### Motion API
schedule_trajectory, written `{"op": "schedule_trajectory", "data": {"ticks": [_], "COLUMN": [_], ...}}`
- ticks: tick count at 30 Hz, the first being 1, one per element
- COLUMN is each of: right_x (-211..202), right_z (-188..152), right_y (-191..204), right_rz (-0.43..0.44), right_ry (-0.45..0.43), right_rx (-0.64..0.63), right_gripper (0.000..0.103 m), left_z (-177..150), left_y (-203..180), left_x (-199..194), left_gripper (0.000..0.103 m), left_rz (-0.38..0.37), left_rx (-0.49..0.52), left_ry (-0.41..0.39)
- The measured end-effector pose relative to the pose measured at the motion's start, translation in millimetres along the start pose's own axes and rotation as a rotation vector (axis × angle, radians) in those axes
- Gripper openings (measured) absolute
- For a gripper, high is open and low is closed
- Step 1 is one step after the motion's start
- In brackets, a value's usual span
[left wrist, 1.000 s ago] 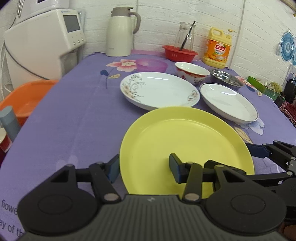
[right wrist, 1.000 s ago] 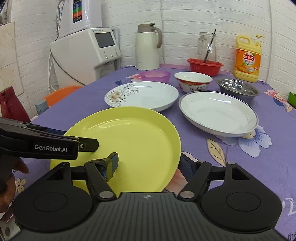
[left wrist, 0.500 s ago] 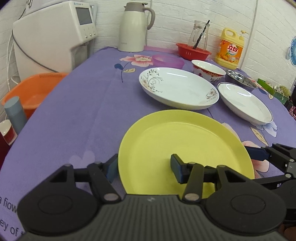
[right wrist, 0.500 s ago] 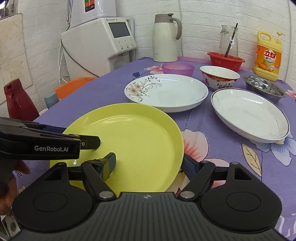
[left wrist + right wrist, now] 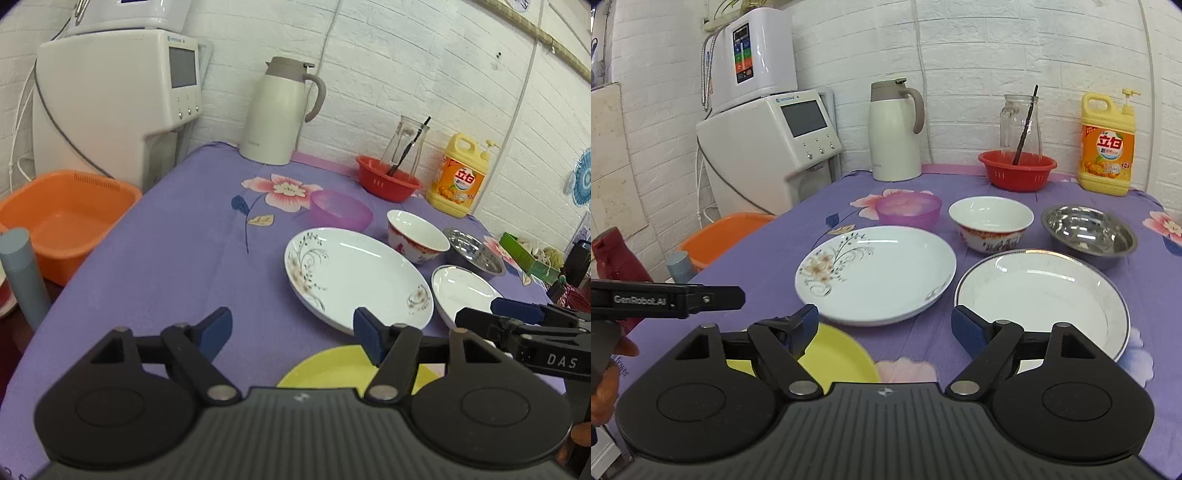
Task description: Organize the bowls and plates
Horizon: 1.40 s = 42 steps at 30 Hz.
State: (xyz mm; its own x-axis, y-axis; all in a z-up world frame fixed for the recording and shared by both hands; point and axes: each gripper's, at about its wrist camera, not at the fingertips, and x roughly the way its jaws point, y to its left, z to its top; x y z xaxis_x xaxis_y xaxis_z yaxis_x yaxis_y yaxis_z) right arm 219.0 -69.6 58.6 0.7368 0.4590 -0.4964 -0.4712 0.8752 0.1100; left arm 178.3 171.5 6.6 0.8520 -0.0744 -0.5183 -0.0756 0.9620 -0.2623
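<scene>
Each camera sits on the back of its hand-held gripper, low over the near edge of the desk (image 5: pixel 177 266), and looks forward and a little down toward the white brick wall. The left view looks from the left side, the right view from further right, and both show the flowered plate (image 5: pixel 354 277) (image 5: pixel 875 273)

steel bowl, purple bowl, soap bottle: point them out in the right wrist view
steel bowl (image 5: pixel 1087 230), right wrist view, inner wall
purple bowl (image 5: pixel 908 208), right wrist view, inside
soap bottle (image 5: pixel 1107 147), right wrist view, label
</scene>
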Motion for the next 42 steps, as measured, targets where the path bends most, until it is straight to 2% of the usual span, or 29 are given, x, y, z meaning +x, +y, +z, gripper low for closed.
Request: {"op": "schedule_trajectory", "data": {"ticks": [4,8,14,18,21,25,27,29,33,42], "right_x": [39.5,88.3,132.5,141.3,143.3,146.0,144.4,140.9,138.1,142.6], "right_z": [21.7,32.7,35.3,32.8,32.0,33.8,32.8,27.9,23.1,21.3], "right_y": [-22.0,-43.4,-45.2,-34.6,-27.6,-11.5,-7.5,-8.7,-12.8,-13.0], "right_rz": [-0.006,-0.008,-0.003,0.003,-0.008,0.066,0.048,0.024,0.068,0.088], "right_ry": [0.015,0.089,0.189,0.229,0.226,0.221,0.209,0.21,0.225,0.206], "right_rx": [0.002,0.025,-0.003,-0.026,-0.014,-0.012,-0.038,-0.057,-0.033,-0.05], "right_gripper": [0.103,0.103,0.103,0.103,0.103,0.103,0.103,0.103,0.103,0.103], "left_z": [7.9,14.9,23.8,24.2,25.0,25.7,24.9,25.2,27.4,27.5], "left_y": [4.1,9.2,22.7,30.7,36.2,36.8,36.7,37.2,30.9,23.4], "left_x": [15.8,38.1,55.6,59.2,61.1,65.3,66.6,72.9,95.8,118.8], "left_gripper": [0.07,0.07,0.072,0.074,0.074,0.074,0.074,0.074,0.072,0.069], "left_rz": [0.008,0.018,0.027,0.033,0.037,0.05,0.055,0.053,0.027,0.068], "left_rx": [-0.021,-0.032,-0.044,-0.043,-0.052,-0.055,-0.05,-0.059,-0.076,-0.057], "left_ry": [0.002,0.039,0.055,0.059,0.058,0.063,0.066,0.075,0.121,0.151]}}
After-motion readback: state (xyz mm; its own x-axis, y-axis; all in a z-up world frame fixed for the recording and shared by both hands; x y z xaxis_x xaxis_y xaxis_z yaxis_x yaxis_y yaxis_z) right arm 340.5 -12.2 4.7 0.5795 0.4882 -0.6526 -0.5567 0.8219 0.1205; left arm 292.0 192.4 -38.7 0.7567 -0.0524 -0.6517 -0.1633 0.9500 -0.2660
